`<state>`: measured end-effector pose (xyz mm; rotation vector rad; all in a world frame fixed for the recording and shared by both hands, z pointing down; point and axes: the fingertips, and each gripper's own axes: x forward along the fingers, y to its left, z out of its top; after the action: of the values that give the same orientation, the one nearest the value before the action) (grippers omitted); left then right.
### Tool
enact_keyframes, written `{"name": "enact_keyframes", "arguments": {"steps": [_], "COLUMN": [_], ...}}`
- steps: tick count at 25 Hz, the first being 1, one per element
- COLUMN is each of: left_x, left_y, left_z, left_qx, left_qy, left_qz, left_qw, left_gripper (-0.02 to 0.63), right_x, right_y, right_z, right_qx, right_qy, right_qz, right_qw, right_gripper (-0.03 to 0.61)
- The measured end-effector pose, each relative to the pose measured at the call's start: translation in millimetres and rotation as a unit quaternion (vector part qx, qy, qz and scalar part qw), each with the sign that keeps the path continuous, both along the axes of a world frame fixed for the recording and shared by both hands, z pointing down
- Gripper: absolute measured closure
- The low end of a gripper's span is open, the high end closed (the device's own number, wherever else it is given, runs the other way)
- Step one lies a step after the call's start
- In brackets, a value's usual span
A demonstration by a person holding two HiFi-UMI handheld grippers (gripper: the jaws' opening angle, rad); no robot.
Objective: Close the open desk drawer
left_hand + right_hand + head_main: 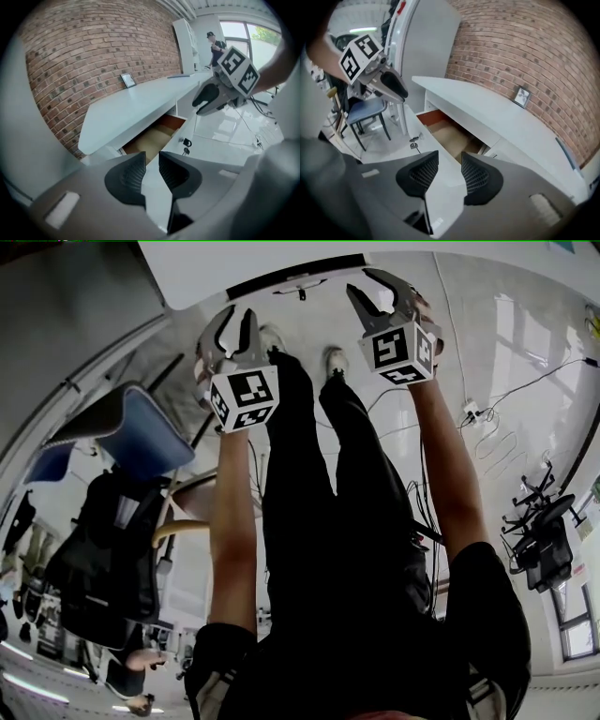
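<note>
Standing by, I see the left gripper [152, 171] and the right gripper [449, 176] held side by side above the person's legs [328, 484]. Each claw is parted by a narrow gap with nothing in it. Both hang close over the white drawer front [176, 143]; whether either touches it I cannot tell. The drawer [157, 138] itself sticks well out from under the desk top [136, 105], its wooden bottom bare, so to my eye nothing of the closing is done and the whole push remains. A key [186, 143] juts from the front and looks worth avoiding, and the desk top's lip overhangs the drawer's path. There is room to either side: the blue chair [365, 110] stands well apart on the left, with the brick wall [93, 56] far behind.
</note>
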<state>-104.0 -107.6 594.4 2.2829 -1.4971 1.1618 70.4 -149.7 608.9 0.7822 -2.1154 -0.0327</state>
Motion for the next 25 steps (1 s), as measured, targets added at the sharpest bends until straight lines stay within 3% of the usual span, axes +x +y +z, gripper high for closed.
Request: {"name": "enact_keyframes", "arguments": {"steps": [4, 7, 10, 12, 13, 17, 25], "left_x": [5.1, 7.3, 14.1, 18.0, 17.8, 10.7, 12.7], "left_y": [5.8, 10.9, 14.9, 20.3, 24.0, 33.3, 34.0], "left_z": [-38.1, -69.0, -102.5, -120.9, -126.9, -138.3, -138.5], "left_qx": [0.053, 0.085, 0.119, 0.138, 0.144, 0.156, 0.154], "left_qy": [0.074, 0.122, 0.212, 0.263, 0.27, 0.277, 0.296], "left_qz": [-0.039, -0.062, -0.083, -0.089, -0.087, -0.099, -0.092], "left_qw": [0.9951, 0.9869, 0.9663, 0.9509, 0.9482, 0.943, 0.9381], "left_gripper": [0.572, 0.6, 0.6, 0.6, 0.599, 0.6, 0.6], "right_x": [3.5, 2.2, 1.7, 2.7, 2.9, -4.0, -14.5], "right_y": [8.0, 12.5, 17.6, 21.2, 22.7, 25.3, 24.1], "right_z": [-7.6, -11.9, -10.5, -1.9, 3.2, 27.3, 73.5], "right_qx": [-0.022, -0.042, -0.067, -0.094, -0.107, -0.157, -0.228], "right_qy": [-0.085, -0.157, -0.235, -0.289, -0.311, -0.374, -0.503], "right_qz": [0.06, 0.1, 0.146, 0.183, 0.2, 0.254, 0.354], "right_qw": [0.994, 0.982, 0.959, 0.935, 0.923, 0.878, 0.755], "right_gripper": [0.423, 0.422, 0.426, 0.426, 0.426, 0.426, 0.43]}}
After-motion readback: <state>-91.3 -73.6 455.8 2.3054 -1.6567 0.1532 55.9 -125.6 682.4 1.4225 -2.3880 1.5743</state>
